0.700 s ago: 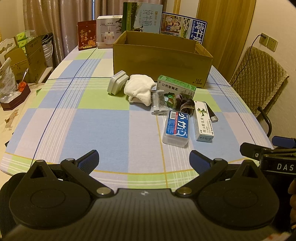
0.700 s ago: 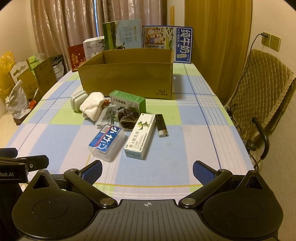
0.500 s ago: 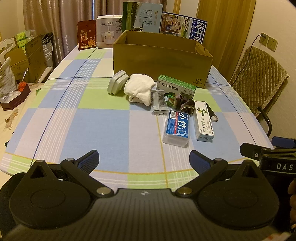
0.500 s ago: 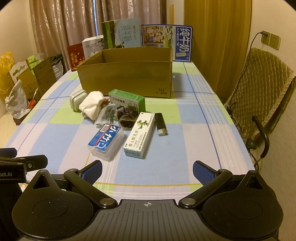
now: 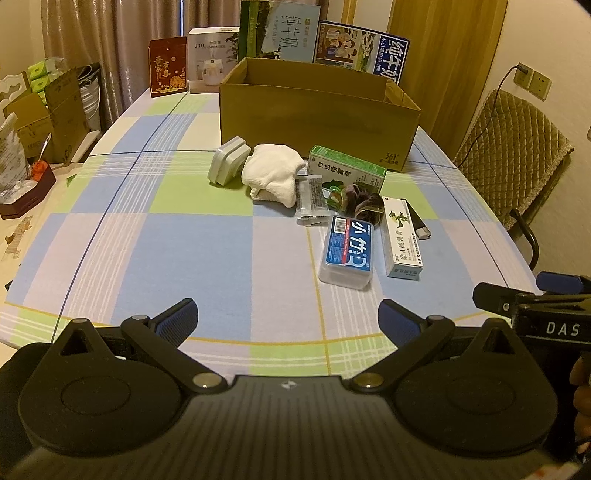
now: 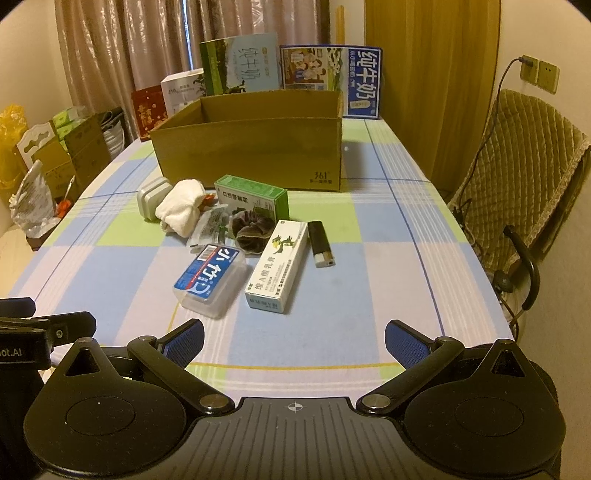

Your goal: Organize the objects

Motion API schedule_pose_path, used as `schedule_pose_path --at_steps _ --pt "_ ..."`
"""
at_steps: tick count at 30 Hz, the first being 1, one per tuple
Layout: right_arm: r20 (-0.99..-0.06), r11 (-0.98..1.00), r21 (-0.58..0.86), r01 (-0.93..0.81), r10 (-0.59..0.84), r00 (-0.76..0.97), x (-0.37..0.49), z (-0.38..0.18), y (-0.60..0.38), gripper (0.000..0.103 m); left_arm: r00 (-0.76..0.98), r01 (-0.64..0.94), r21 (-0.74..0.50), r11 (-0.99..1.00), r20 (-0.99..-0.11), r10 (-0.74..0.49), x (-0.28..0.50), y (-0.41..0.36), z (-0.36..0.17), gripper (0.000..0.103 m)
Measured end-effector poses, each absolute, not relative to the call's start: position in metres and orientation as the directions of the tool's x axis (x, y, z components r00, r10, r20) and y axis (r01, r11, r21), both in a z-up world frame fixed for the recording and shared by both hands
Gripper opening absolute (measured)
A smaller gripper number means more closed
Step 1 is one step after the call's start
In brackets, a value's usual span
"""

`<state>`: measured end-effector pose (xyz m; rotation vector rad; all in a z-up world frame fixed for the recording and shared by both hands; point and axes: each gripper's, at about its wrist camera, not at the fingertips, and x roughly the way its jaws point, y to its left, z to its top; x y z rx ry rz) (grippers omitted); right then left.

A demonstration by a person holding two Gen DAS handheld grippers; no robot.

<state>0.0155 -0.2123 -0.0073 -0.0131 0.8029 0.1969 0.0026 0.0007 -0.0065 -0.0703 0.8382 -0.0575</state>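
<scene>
A cluster of small items lies mid-table in front of an open cardboard box (image 5: 317, 122) (image 6: 255, 147): a grey case (image 5: 229, 165), a white cloth (image 5: 273, 179), a green box (image 5: 347, 170) (image 6: 253, 195), a clear box with a blue label (image 5: 349, 251) (image 6: 212, 278), a white carton (image 5: 400, 238) (image 6: 279, 267), a dark scrunchie (image 6: 253, 232) and a black lighter (image 6: 320, 248). My left gripper (image 5: 288, 317) stands open near the table's front edge, with nothing between its fingers. My right gripper (image 6: 293, 341) is open too, short of the white carton.
Printed cartons (image 5: 280, 31) and boxes stand behind the cardboard box. A quilted chair (image 6: 517, 177) is at the table's right. Boxes and bags (image 5: 44, 110) crowd the left side. The checked tablecloth (image 5: 166, 251) is bare at the left front.
Both grippers have moved slightly forward toward the items; the items appear a little nearer in the right wrist view. Nothing was gripped or let go.
</scene>
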Motion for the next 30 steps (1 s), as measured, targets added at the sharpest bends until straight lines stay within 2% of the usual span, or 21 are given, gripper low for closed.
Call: schedule_pose_path --at_steps 17,25,30 --pt "-0.726 0.982 0.074 -0.174 0.173 0.666 0.023 -0.018 -0.218 0.101 0.635 0.038 -0.113 0.993 -0.765 -0.112 0.013 -0.003 -0.016 0.102" --pt "-0.724 0.985 0.094 -0.143 0.167 0.669 0.041 -0.03 -0.232 0.101 0.629 0.091 -0.11 0.99 -0.764 -0.143 0.043 -0.013 -0.034 0.101" --pt "-0.719 0.987 0.093 -0.133 0.159 0.677 0.06 -0.036 -0.234 0.098 0.618 0.155 -0.113 0.981 -0.763 -0.186 0.074 -0.024 -0.048 0.092"
